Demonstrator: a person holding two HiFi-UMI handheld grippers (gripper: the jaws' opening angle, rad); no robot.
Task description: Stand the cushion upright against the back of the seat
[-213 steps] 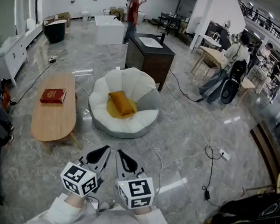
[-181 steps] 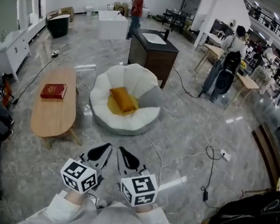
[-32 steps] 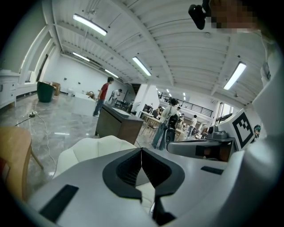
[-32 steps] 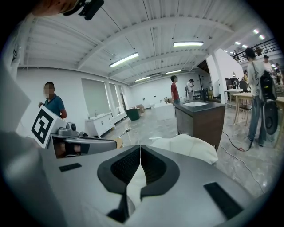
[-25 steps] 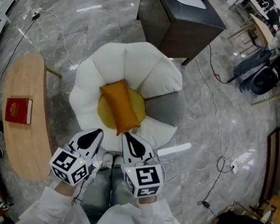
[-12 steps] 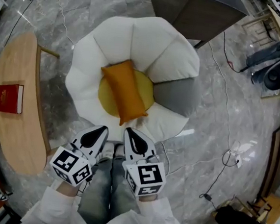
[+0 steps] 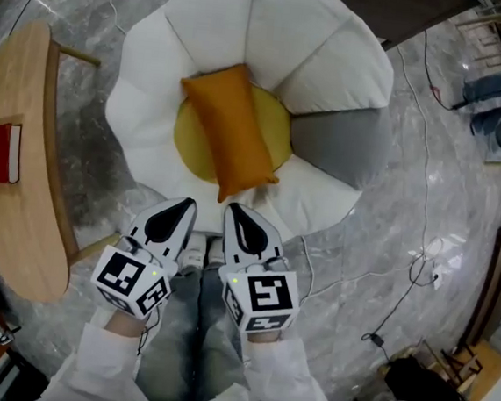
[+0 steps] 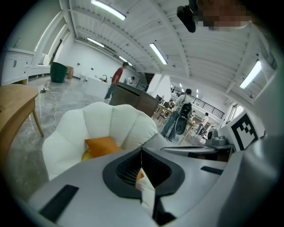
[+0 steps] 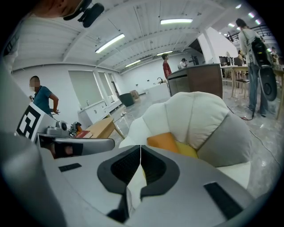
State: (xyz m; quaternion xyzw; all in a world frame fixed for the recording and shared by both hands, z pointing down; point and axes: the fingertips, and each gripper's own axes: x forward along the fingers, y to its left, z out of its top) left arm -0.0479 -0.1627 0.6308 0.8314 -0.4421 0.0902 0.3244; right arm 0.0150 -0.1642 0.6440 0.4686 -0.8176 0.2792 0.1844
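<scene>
Orange oblong cushion lying flat, across yellow seat pad, inside white petal-shaped seat

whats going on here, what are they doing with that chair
A person stands at the front of a round white seat, holding the left claw and the right claw side by side just short of its front edge. Both claws are shut and empty. The orange cushion lies flat on the yellow pad, not yet stood up against the back. Neither claw touches it.
</scene>
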